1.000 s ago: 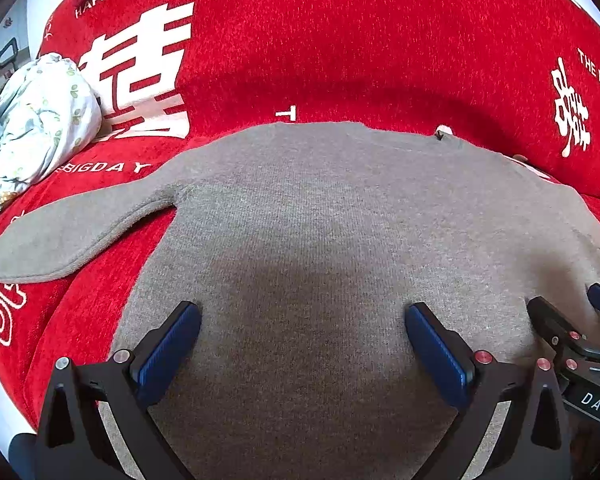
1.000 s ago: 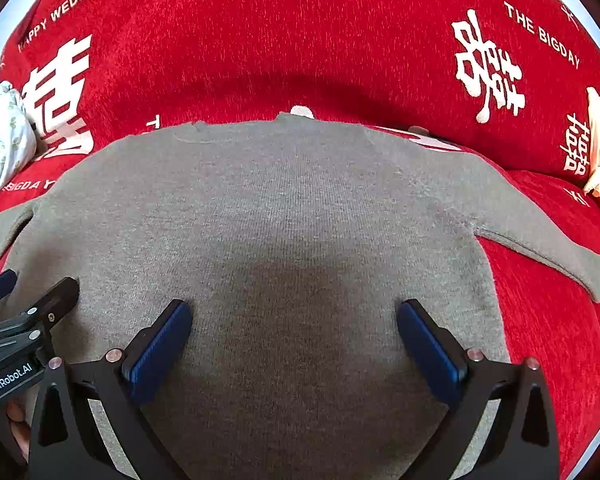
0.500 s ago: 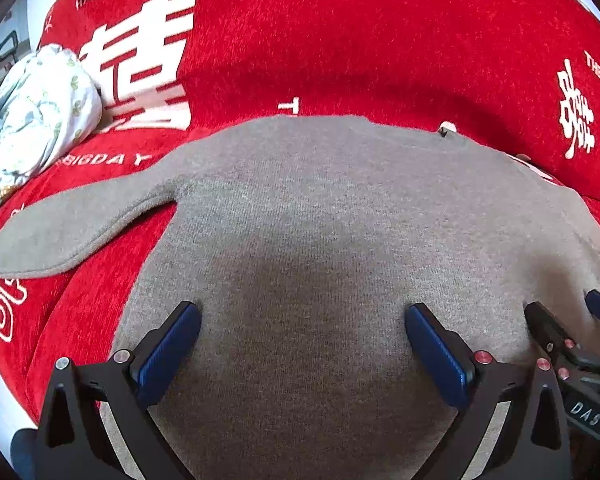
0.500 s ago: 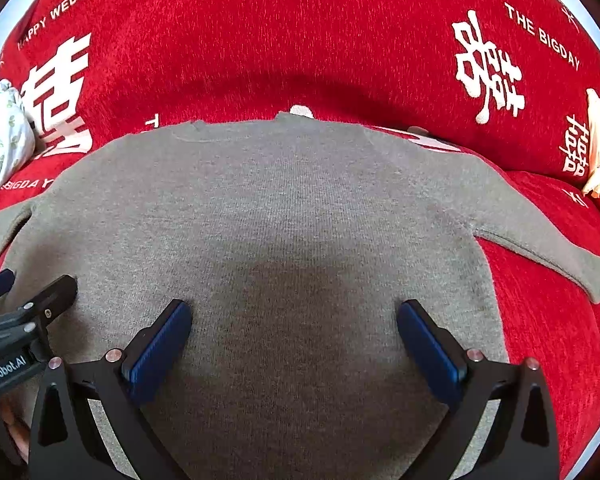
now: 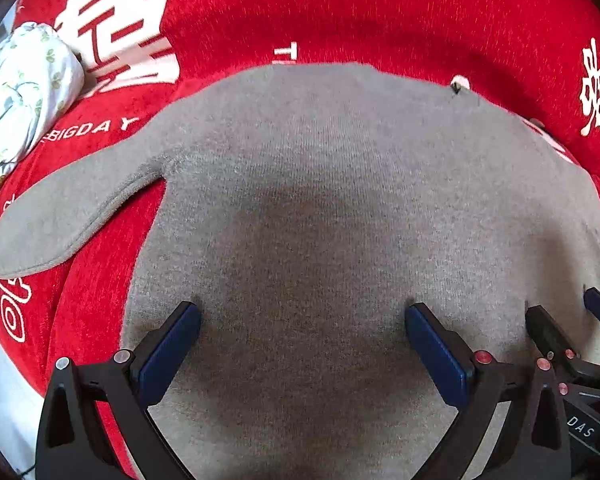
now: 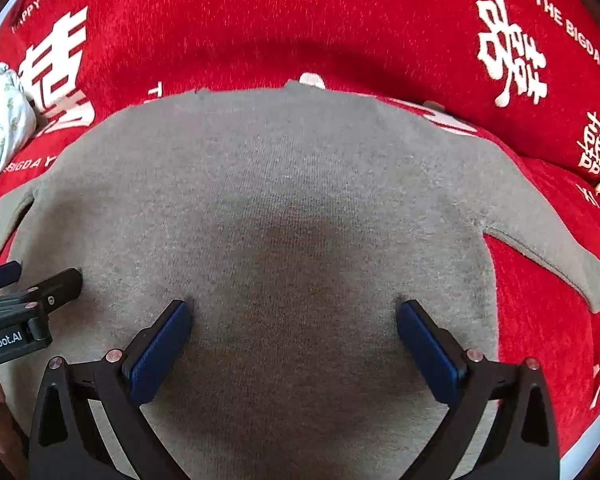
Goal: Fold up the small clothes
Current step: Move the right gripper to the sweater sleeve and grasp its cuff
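Sweater [image 5: 340,208], grey and fine-knit, lies spread flat on a red plush cover [image 5: 380,12], filling the middle of both views. You can see the ribbed vertical grain of the knit running up the body, soft and slightly fuzzy. One sleeve [image 5: 68,208] sticks out to the left in the left wrist view, a long rounded tongue with a stitched seam along its lower edge. On the other side, in the right wrist view, the other sleeve [image 6: 552,236] slants away down to the right, seam showing too.

Left gripper [image 5: 302,336] is over the lower body of the sweater, jaws spread wide, blue rubbery pads [image 5: 168,350] set on angular black fingers, nothing between them but knit. Right gripper [image 6: 294,334] is the same story: wide apart, blue pads [image 6: 160,350] tilted outward, poised over the lower part of the sweater and clamping nothing. Whether the tips actually touch the cloth, I can't tell.

Each tool peeks into the other's view, side by side, close together: the right gripper at the right edge of the left view [image 5: 572,344], the left gripper at the left edge of the right view [image 6: 24,300].

The cover carries bold white characters [image 6: 508,48] and printed lettering. A crumpled pale floral cloth [image 5: 20,92] sits bunched at the far left, well apart from the sweater.
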